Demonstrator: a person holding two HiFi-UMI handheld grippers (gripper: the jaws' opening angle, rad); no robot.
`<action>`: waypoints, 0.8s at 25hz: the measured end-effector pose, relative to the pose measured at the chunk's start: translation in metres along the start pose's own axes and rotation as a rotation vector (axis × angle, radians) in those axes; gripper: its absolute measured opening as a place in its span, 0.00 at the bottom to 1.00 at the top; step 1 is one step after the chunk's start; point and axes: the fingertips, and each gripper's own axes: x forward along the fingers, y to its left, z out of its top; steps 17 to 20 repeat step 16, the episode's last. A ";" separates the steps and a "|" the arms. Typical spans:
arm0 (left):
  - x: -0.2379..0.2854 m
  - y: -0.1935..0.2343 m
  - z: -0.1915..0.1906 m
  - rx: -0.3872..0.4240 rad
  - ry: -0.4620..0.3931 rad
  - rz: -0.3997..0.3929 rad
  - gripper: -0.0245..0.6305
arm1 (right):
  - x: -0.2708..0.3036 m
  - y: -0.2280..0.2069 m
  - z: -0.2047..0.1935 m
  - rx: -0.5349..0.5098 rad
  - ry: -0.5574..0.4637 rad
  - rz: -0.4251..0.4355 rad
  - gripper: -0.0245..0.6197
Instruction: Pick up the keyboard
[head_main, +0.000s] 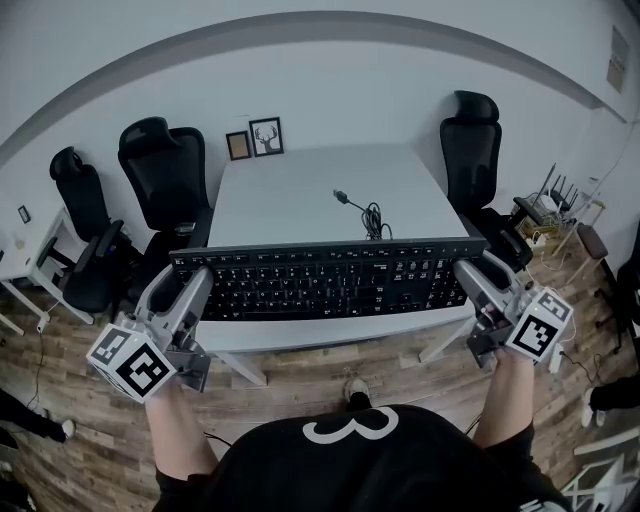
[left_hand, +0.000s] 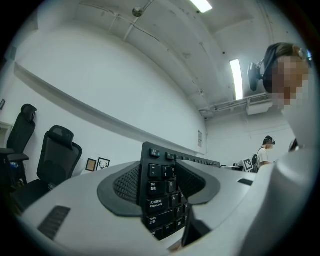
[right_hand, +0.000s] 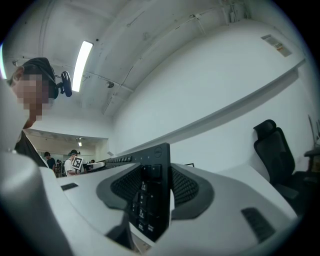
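Soft, even light from ceiling tubes (left_hand: 236, 79); strong fisheye bending, dark vignetted corners.

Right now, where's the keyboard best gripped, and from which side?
At its two short ends, one gripper coming in from each side. The keyboard is long, thin and flat, so the jaws can close across its thickness there and the load balances. The cable lies behind the back edge, clear of both ends. The left gripper and right gripper hold it this way now.

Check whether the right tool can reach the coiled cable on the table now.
Probably not: the right tool is clamped on the keyboard, which also stands between it and the cable.
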 end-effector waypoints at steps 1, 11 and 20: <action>0.000 0.000 -0.001 -0.001 0.000 0.000 0.37 | 0.000 0.000 0.000 -0.001 0.000 0.001 0.31; 0.000 0.002 -0.004 -0.003 0.001 0.004 0.37 | 0.001 -0.002 -0.003 0.000 0.002 0.002 0.31; 0.006 0.005 -0.012 -0.007 0.003 0.003 0.37 | 0.003 -0.008 -0.009 0.000 0.005 0.000 0.31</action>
